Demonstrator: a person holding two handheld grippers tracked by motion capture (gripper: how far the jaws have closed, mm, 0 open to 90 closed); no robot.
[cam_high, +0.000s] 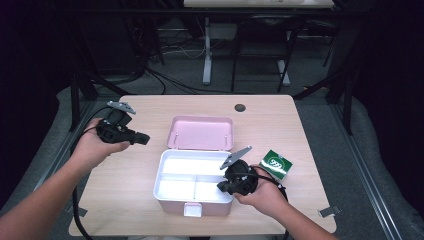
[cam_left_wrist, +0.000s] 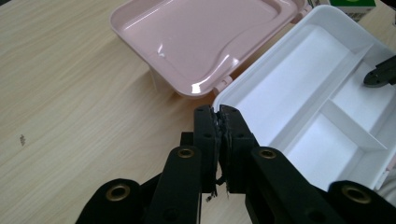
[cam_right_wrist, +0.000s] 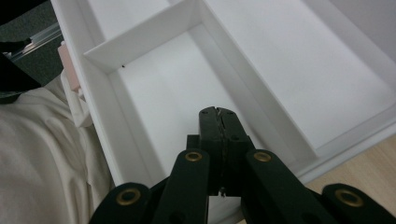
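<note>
A pink box (cam_high: 172, 202) stands open in the middle of the table, its pink lid (cam_high: 200, 132) folded back and its white divided inside (cam_high: 192, 152) bare. My left gripper (cam_high: 145, 139) hovers left of the box over the wood, pointing toward it. In the left gripper view its jaws (cam_left_wrist: 218, 109) stand together with nothing between them, aimed at the box's near corner (cam_left_wrist: 224, 95), with the lid (cam_left_wrist: 201, 42) beyond. My right gripper (cam_high: 221, 186) is shut and empty, with its tips (cam_right_wrist: 218, 110) over the small front right compartment (cam_right_wrist: 177, 88).
A small green carton (cam_high: 276, 164) lies on the table just right of the box, behind my right hand. A dark round hole (cam_high: 240, 107) sits near the table's far edge. The box's latch (cam_high: 192, 209) faces the near edge. Table legs and cables lie beyond.
</note>
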